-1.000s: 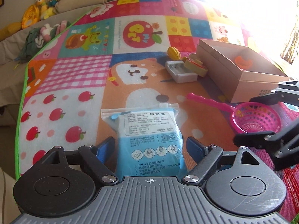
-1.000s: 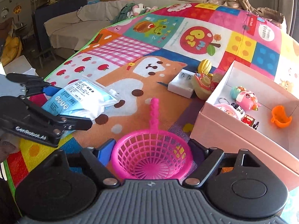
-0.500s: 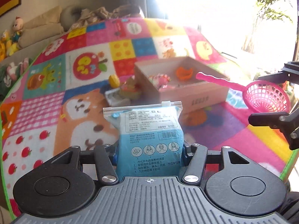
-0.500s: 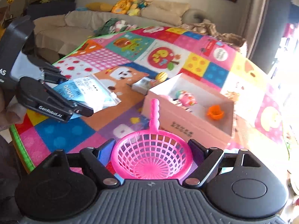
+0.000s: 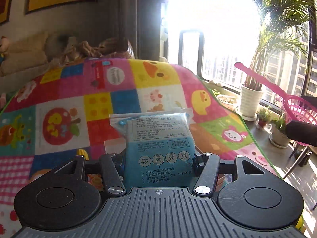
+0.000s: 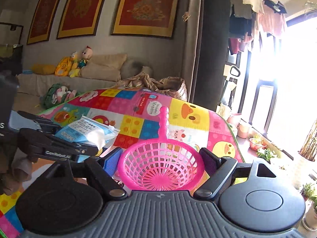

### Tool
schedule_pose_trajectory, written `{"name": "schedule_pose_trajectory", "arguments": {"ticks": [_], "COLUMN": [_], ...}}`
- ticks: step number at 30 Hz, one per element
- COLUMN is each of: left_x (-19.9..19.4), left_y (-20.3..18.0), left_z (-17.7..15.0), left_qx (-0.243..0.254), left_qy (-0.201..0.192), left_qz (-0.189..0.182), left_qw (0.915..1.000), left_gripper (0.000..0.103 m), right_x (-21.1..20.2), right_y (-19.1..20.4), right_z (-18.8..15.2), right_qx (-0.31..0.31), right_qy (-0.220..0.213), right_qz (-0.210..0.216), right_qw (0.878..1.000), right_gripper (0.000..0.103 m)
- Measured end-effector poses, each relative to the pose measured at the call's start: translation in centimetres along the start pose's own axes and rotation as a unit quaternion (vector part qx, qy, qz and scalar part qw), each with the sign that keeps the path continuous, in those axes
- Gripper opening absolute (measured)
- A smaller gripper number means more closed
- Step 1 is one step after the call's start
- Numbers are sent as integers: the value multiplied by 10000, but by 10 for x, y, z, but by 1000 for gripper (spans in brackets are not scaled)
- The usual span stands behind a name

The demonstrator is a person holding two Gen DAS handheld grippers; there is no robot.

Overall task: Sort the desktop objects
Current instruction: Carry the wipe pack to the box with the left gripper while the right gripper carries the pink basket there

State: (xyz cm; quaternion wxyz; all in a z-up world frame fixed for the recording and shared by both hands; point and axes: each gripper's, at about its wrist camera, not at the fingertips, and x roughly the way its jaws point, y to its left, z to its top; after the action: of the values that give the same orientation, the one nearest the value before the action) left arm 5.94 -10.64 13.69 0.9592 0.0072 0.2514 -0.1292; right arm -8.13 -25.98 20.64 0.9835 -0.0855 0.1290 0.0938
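Left gripper point(image 5: 158, 162) clamps blue plastic sachet point(image 5: 158, 144); right gripper point(image 6: 161, 159) clamps pink mesh scoop point(image 6: 160, 164); white potted palm point(image 5: 250, 103) at 2 o'clock.

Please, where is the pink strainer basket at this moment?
The pink strainer basket is held between the right gripper pads, above the colourful play mat, right of the blue packet in the left gripper.

A patchwork play mat point(image 5: 122, 91) with cartoon squares, ducks, a frog, an apple and pigs among them, covers the raised surface, edged in green. At the left view's lower edge, a yellow toy point(image 5: 80, 152) and a pale box rim point(image 5: 114, 144) rest on it, mostly hidden. Beyond its far end lies crumpled brown cloth point(image 6: 150, 83)
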Motion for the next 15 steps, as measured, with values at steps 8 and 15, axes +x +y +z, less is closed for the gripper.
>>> {"name": "schedule_pose_trajectory", "arguments": {"ticks": [8,15], "left_x": [70,-3], "left_y": [7,59], "left_z": [-23,-59], "left_qx": [-380,-468], "left_qy": [507,210], "left_qz": [-248,347], "left_qw": [9977,9981], "left_gripper": [80,92], "right_x": [48,94], "right_y": [-28,-12], "right_z": [-16,-30], "right_qx": [287,484], "right_qy": [371,797], "right_qz": [-149,57], "right_qw": [9988,9956], "right_gripper": [84,84]}}
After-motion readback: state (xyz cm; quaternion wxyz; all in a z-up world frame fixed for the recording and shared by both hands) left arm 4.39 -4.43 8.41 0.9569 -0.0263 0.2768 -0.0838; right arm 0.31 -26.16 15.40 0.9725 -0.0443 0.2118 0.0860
